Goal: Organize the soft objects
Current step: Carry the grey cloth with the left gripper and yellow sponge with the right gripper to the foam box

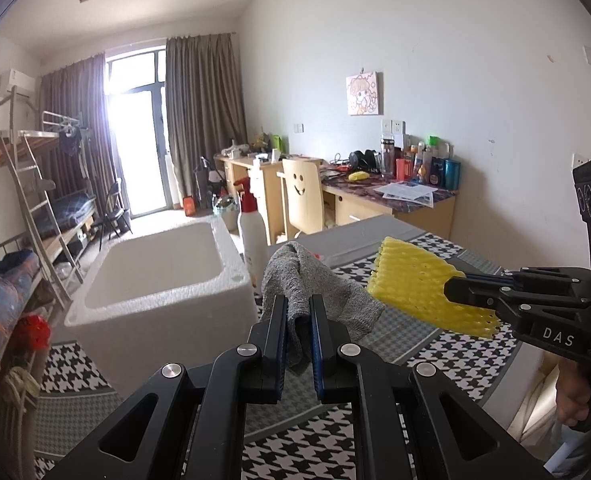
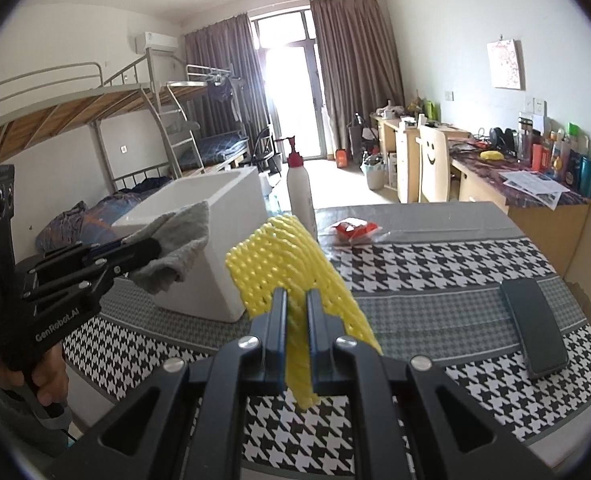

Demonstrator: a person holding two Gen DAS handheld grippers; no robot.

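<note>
While each gripper clamps cloth, foam box (image 2: 215,240) stands beside.

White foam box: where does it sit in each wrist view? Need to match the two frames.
Left wrist: white foam box sits left of centre, open top showing, just left of the grey cloth in the left gripper.
Right wrist: same box sits left of centre, partly behind that cloth.
Shared landmark: the red-capped white pump bottle standing beside the box.
</note>
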